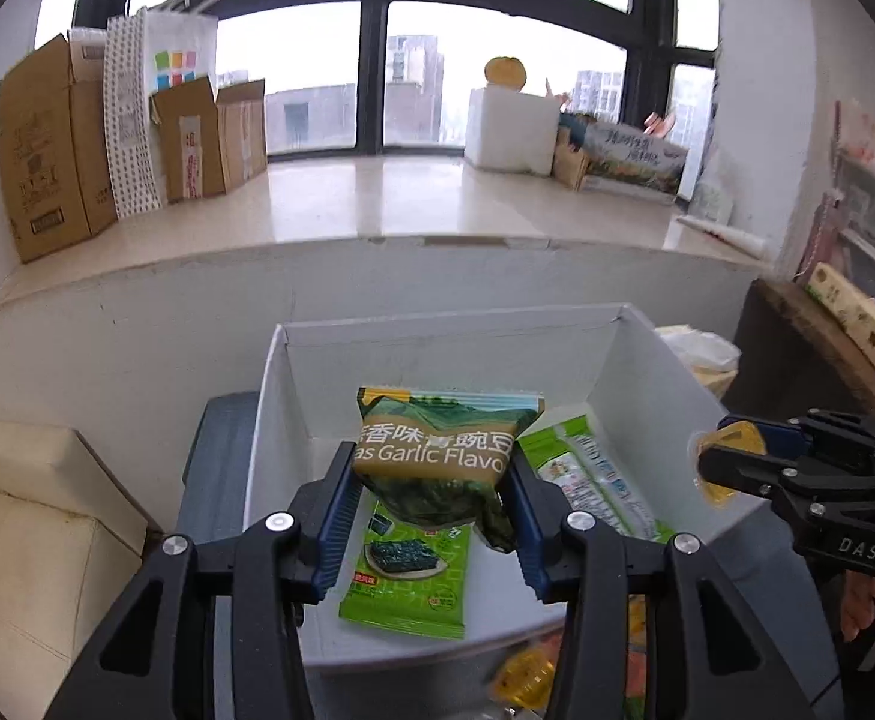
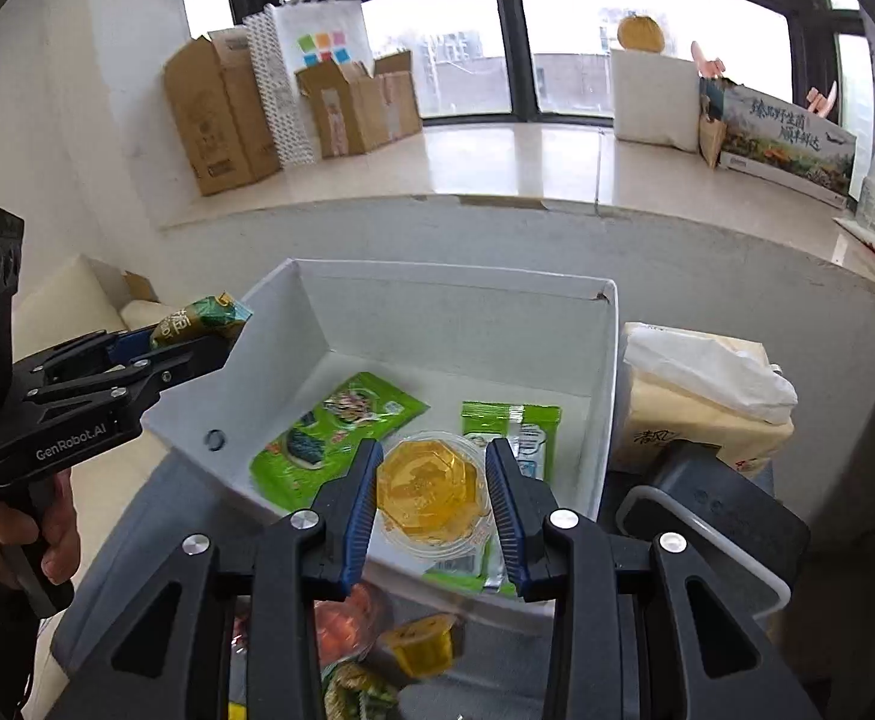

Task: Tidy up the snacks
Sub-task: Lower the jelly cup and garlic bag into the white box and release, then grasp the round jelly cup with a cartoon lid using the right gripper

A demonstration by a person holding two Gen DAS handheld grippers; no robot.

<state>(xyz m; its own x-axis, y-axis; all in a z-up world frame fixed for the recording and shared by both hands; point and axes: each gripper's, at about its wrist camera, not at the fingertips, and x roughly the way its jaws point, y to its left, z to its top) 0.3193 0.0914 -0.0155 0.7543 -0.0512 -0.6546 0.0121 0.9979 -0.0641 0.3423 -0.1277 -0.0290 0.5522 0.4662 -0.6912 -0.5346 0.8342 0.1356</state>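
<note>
A wide stone window ledge (image 1: 377, 204) ran well ahead of both grippers, with cardboard boxes (image 1: 53, 144) at its left end and a white foam box (image 1: 512, 129) toward its right. Nearer, straight ahead and below the fingers, stood the open white box (image 1: 455, 330); its far wall and two side walls rose upright, while the near edge sat low, just under the fingertips. Bare floor showed inside it along the far wall. A tissue pack (image 2: 701, 396) stood just beyond the box's right wall.

The left gripper (image 1: 431, 480) pinched a brown-and-green garlic pea packet (image 1: 437, 450) between its blue pads, held above the box's near half. Beneath that packet lay a green seaweed packet (image 1: 407, 570) flat on the floor, with a green-and-white packet (image 1: 587, 474) to its right.

The right gripper (image 2: 431, 492) clamped a yellow jelly cup (image 2: 431, 492) over the box's near edge. A smaller jelly cup (image 2: 422, 645) lay below the fingers, outside the box.
</note>
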